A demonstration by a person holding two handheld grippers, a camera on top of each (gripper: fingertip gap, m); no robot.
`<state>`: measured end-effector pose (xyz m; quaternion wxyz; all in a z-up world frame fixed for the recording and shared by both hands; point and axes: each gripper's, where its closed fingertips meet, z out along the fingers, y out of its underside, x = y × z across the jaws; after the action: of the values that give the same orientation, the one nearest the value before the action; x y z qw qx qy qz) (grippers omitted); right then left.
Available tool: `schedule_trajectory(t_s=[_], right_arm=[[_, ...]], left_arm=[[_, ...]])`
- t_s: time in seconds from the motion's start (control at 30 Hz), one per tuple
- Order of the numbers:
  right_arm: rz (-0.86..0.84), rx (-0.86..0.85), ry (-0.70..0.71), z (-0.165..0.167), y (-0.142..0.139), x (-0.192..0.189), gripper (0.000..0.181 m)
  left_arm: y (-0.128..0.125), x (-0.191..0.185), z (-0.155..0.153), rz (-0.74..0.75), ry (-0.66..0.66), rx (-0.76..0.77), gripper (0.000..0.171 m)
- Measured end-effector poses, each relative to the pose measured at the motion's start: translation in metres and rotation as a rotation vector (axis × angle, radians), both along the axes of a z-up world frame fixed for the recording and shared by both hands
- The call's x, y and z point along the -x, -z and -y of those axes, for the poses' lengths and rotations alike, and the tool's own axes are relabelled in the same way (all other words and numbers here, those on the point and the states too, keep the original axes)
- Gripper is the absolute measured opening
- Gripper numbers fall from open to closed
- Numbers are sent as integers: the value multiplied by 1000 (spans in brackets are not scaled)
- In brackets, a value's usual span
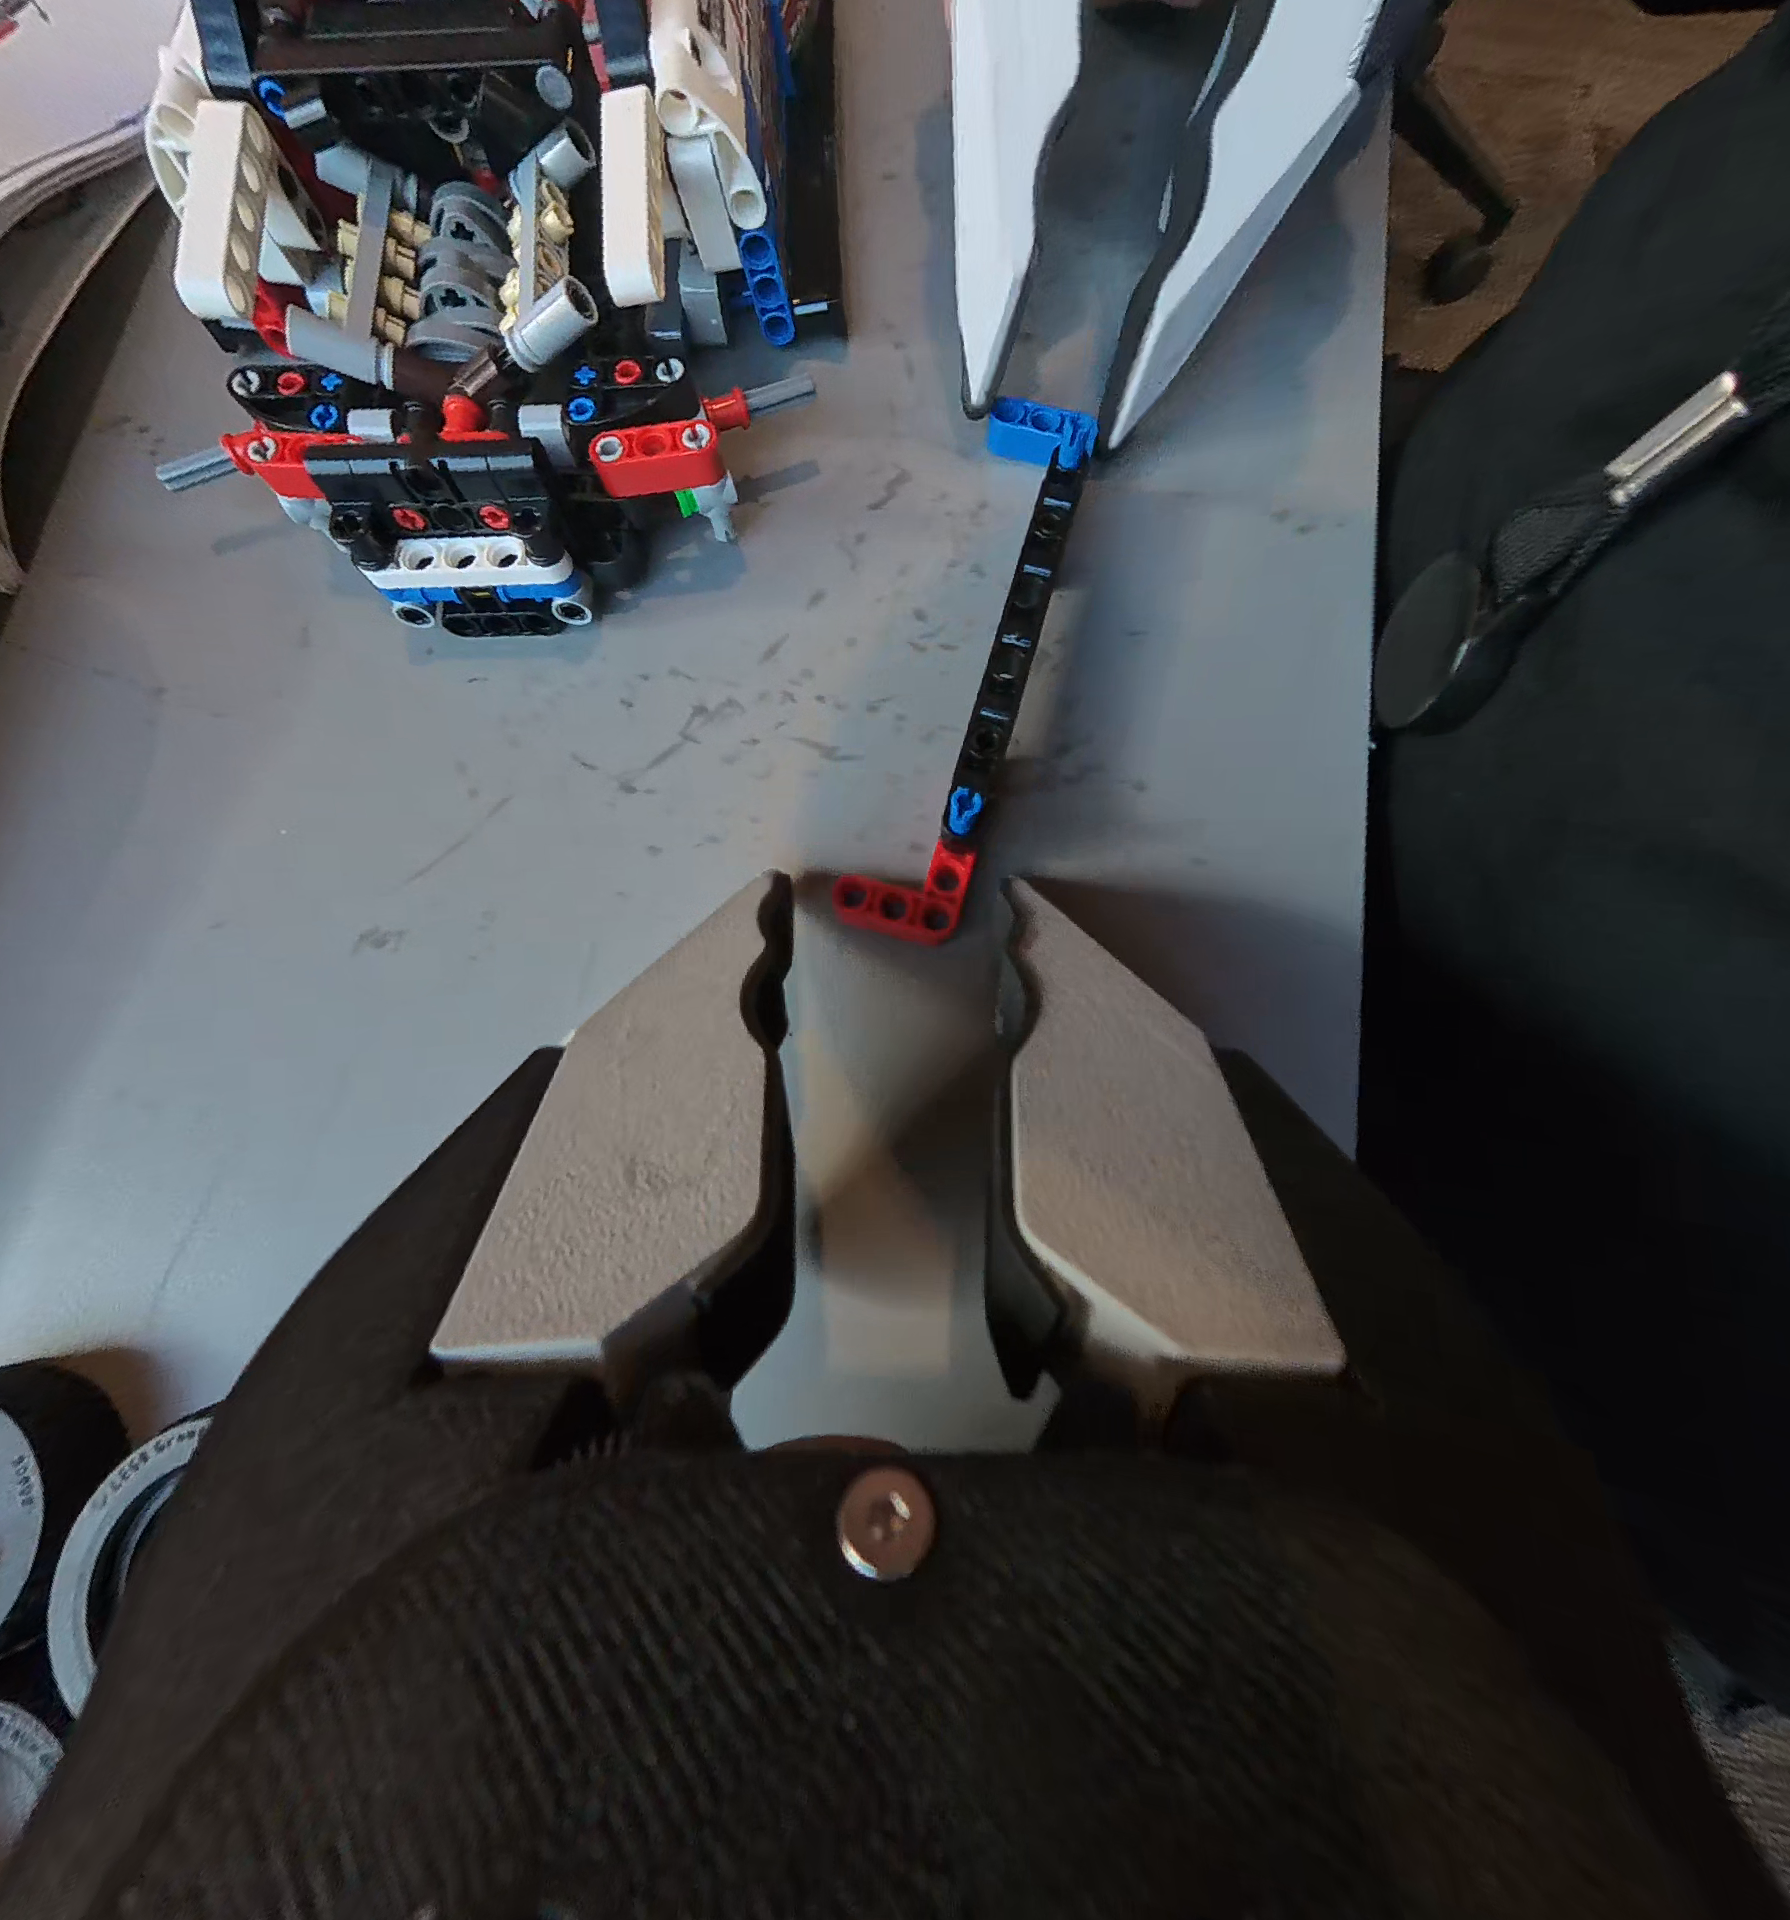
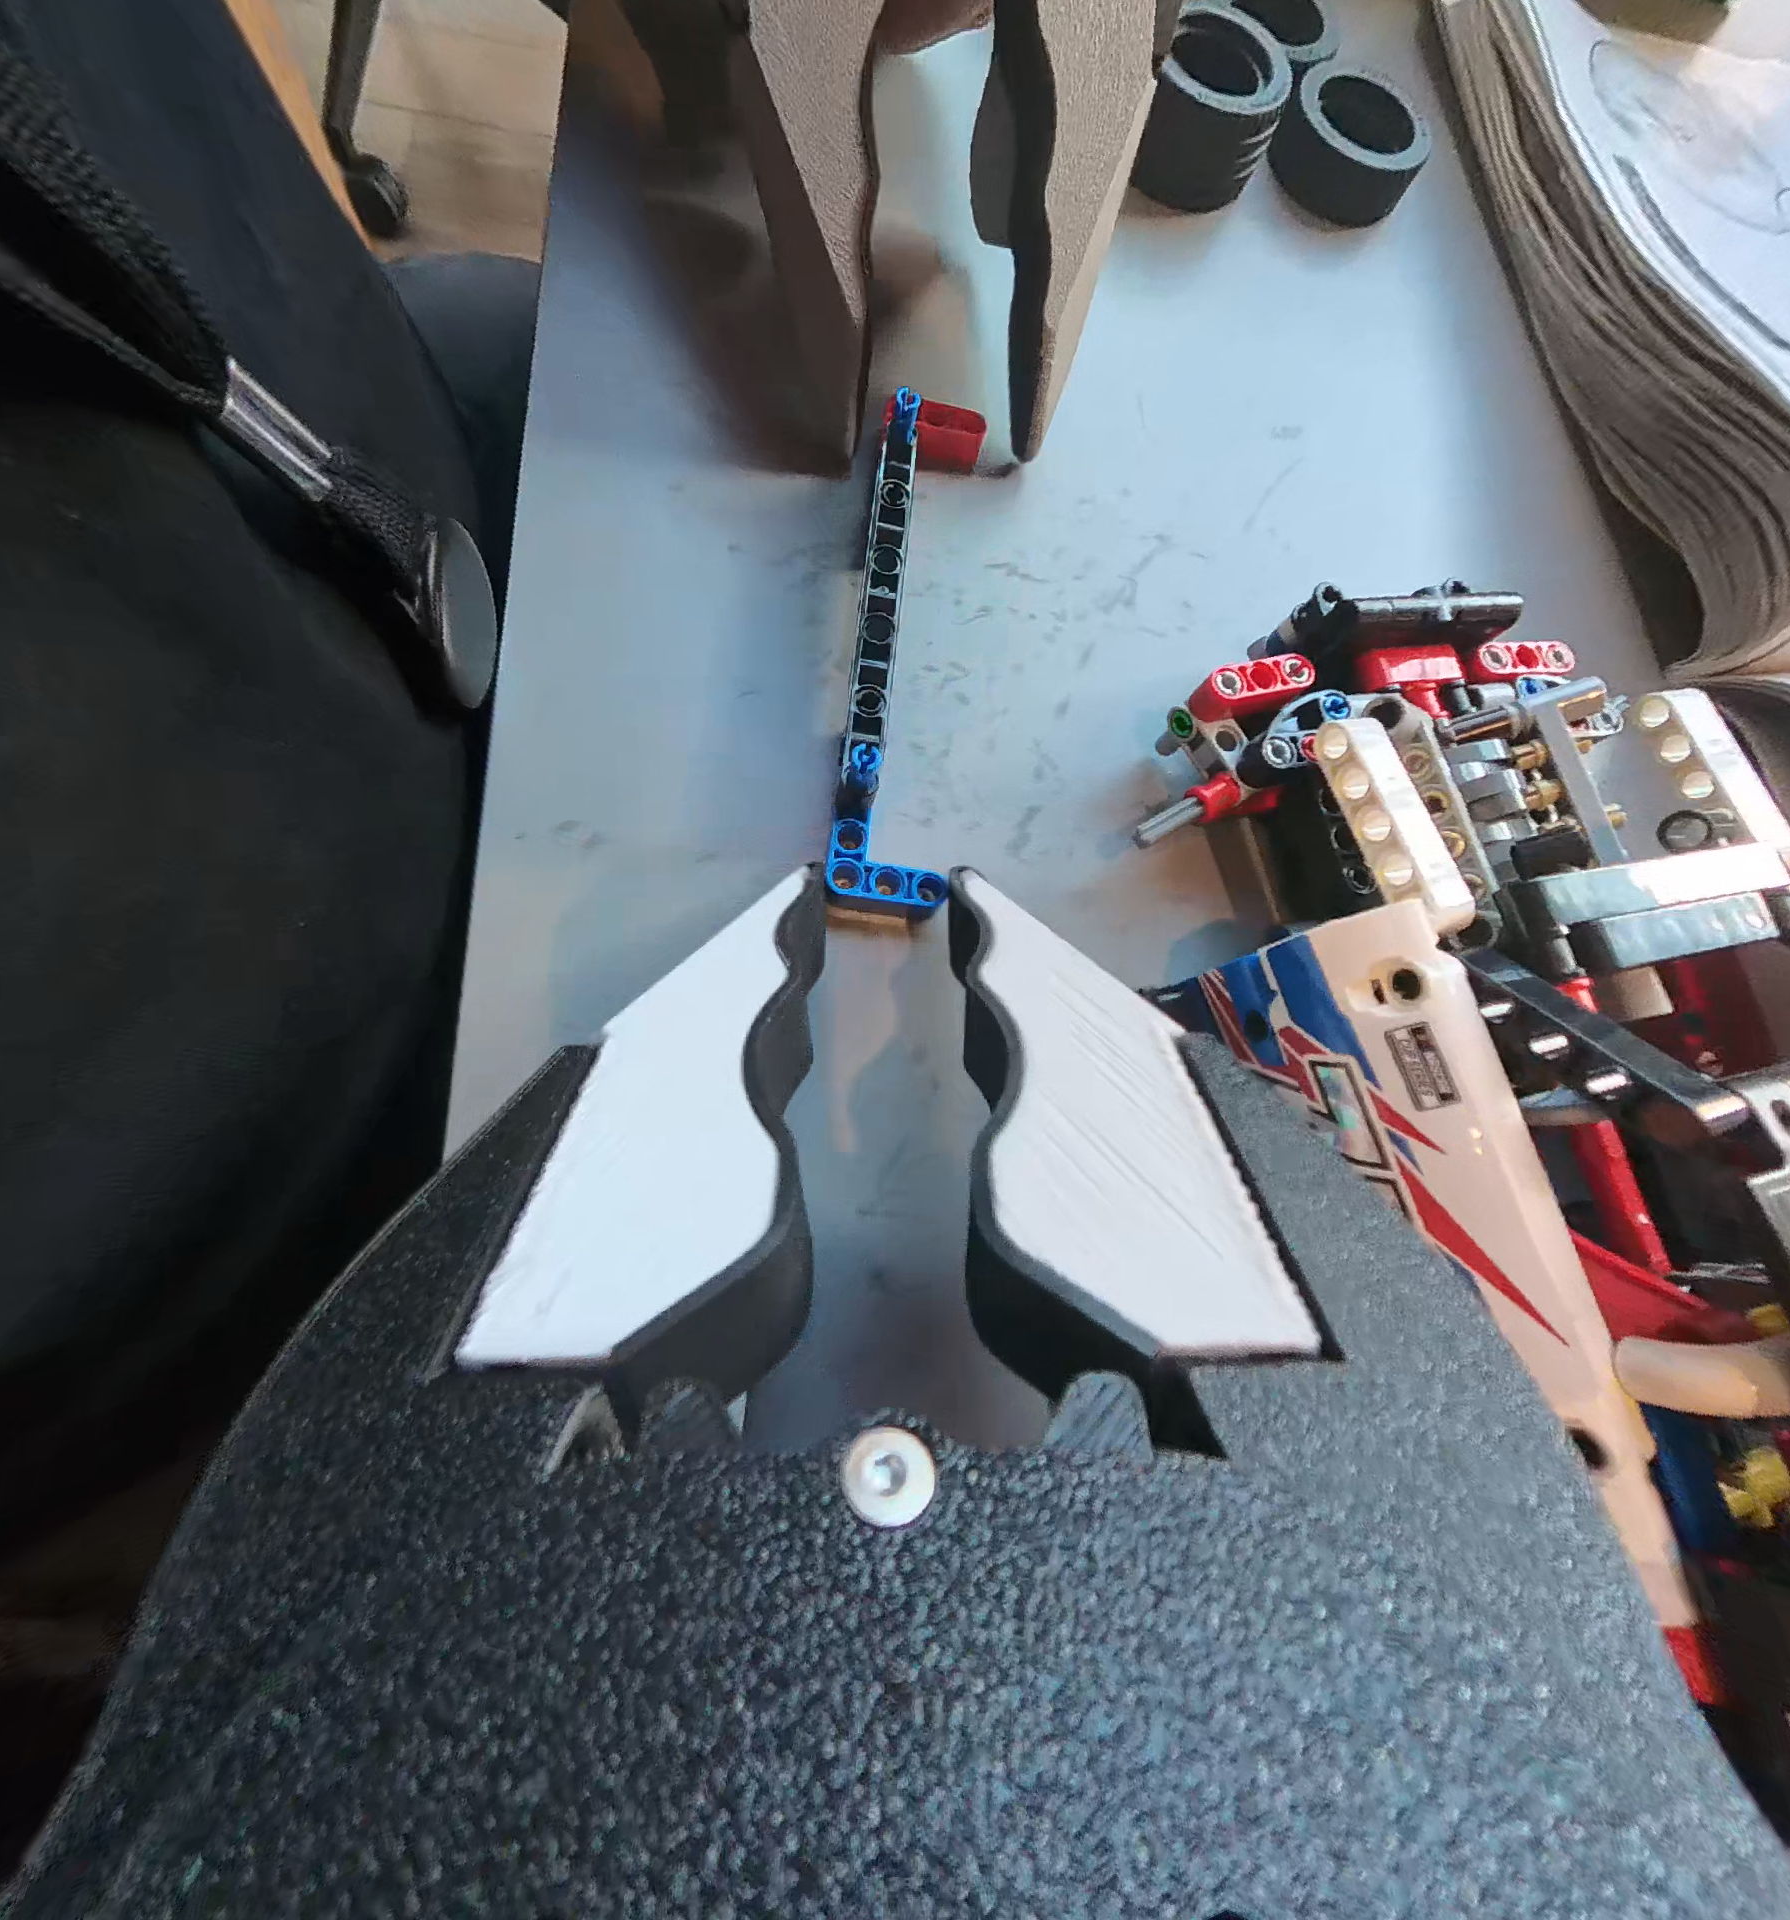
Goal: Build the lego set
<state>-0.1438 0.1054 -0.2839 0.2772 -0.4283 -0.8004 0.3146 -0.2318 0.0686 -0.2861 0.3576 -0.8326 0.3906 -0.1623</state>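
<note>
The left tool (image 1: pixel 896 894), grey-fingered on a ribbed black body, hangs low over the grey counter (image 1: pixel 351 883) with its jaws parted wide and nothing between them; its tips flank the red L-shaped piece (image 1: pixel 906 899) without clearly touching it. That red corner caps the near end of a long black beam (image 1: pixel 1021 613), which lies flat on the counter close to its edge, blue pins showing at both ends. At the far end sits a blue L-shaped piece (image 1: pixel 1038 428), and the white-fingered right tool (image 1: pixel 1042 421) comes in from the opposite side, tips pointed down at it.

Seen from its own camera, the right tool (image 2: pixel 886 883) also stands open, more narrowly, its two white fingers bracketing the blue L-shaped piece (image 2: pixel 883 878), which lies just beyond the tips; whether they touch it cannot be told. The two tools face each other along the beam (image 2: pixel 883 603).

The partly built model (image 1: pixel 434 312), a dense block of black, red, white and grey parts, stands well apart from the beam. Only the right wrist view shows its white body panel (image 2: pixel 1431 1122) with red and blue stripes. An open instruction booklet (image 2: pixel 1701 312) lies beside the model, and black tyres (image 2: pixel 1286 114) sit near the left tool. A person's dark clothing (image 1: pixel 1649 935) fills the space beyond the counter's edge.
</note>
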Motion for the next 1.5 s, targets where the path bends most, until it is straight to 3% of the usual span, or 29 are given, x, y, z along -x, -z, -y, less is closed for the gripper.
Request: schedule_trajectory(t_s=[0.17,0.4,0.6,0.8,1.07,1.2,1.33,1.43,1.5], right_arm=[[-114,10,19,-9,-16,-5,24],[-302,89,161,-46,-48,-10,17],[-463,140,237,-64,-74,-16,13],[-509,106,272,-68,-79,-18,12],[-551,80,351,-83,-84,-20,9],[-565,61,416,-95,-86,-22,9],[-584,18,516,-112,-89,-27,7],[-616,-14,612,-128,-94,-34,5],[-609,-12,682,-140,-92,-40,3]], left_arm=[[-3,3,-4,-62,-27,-97,41],[-1,-3,-3,-45,-7,-68,26],[-1,-12,-10,-56,-26,-79,25],[-7,-6,-7,-88,-138,-153,45],[-47,12,13,68,-326,-325,40],[-82,58,21,152,-502,-439,40],[-131,142,46,192,-770,-631,34],[-143,225,77,154,-1063,-696,35],[-143,263,95,181,-1177,-726,36]])
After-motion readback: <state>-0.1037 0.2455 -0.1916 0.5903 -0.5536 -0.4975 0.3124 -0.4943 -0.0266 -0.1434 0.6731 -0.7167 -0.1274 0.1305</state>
